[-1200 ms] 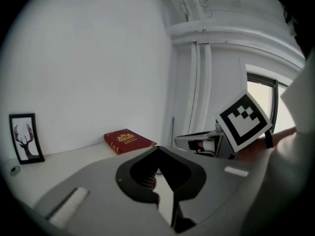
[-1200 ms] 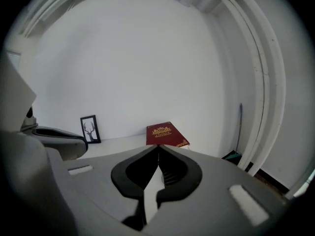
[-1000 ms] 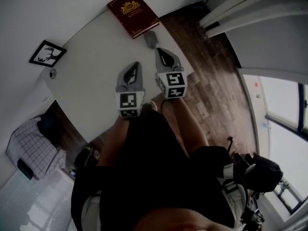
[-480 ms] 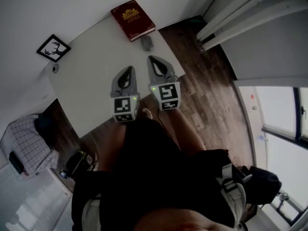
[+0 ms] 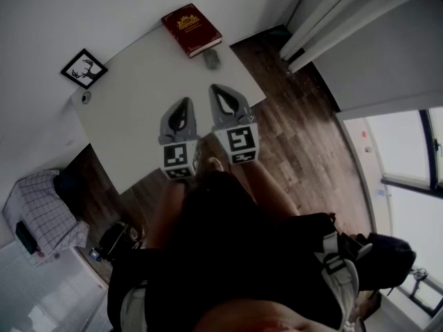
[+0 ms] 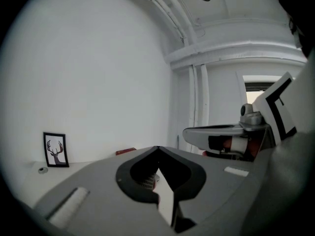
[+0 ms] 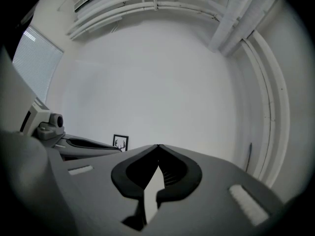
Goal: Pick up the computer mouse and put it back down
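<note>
While both hang side by side over the near edge, the left gripper (image 6: pixel 157 148) has its jaws clenched tip to tip, nothing in them, and the right gripper (image 7: pixel 158 146) is pinched just as tight, empty too. Beyond the right one, across bare tabletop, the small grey computer mouse (image 5: pixel 212 59) lies just beside a dark red hardback book (image 5: pixel 192 30). A black-framed deer picture (image 5: pixel 84 68) stands at the white wall (image 5: pixel 69 12). White rectangular table (image 5: pixel 131 126), dark wood plank floor (image 5: pixel 297 116).
</note>
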{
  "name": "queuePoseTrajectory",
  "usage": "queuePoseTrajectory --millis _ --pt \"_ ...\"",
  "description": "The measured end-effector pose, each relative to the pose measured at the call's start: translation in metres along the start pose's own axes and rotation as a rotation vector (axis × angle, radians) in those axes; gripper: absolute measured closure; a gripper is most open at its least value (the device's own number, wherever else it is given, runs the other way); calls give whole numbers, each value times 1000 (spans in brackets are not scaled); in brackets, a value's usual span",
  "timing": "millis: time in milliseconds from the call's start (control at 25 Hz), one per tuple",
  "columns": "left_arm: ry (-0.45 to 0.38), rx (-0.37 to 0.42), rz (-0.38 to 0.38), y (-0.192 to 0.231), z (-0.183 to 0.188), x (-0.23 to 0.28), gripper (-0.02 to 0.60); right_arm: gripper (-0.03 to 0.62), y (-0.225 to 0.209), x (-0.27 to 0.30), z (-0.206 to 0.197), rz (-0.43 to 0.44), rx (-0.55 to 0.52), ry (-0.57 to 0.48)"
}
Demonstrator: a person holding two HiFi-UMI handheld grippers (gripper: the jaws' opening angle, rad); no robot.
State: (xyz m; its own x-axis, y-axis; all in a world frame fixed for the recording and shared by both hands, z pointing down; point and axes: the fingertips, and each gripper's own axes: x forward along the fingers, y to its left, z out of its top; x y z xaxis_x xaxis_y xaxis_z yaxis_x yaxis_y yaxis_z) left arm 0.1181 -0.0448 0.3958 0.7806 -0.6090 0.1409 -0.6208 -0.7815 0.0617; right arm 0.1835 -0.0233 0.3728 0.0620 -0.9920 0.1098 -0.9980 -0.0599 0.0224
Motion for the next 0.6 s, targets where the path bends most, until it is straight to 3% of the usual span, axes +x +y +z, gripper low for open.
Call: queuePoseTrajectory --millis 360,600 --pt "-60 -12 -18 5 15 -90 581 580 70 -61 20 -22 -36 -42" --pt "-113 -33 -9 13 30 -136 581 580 97 -104 46 -84 -79 -108"
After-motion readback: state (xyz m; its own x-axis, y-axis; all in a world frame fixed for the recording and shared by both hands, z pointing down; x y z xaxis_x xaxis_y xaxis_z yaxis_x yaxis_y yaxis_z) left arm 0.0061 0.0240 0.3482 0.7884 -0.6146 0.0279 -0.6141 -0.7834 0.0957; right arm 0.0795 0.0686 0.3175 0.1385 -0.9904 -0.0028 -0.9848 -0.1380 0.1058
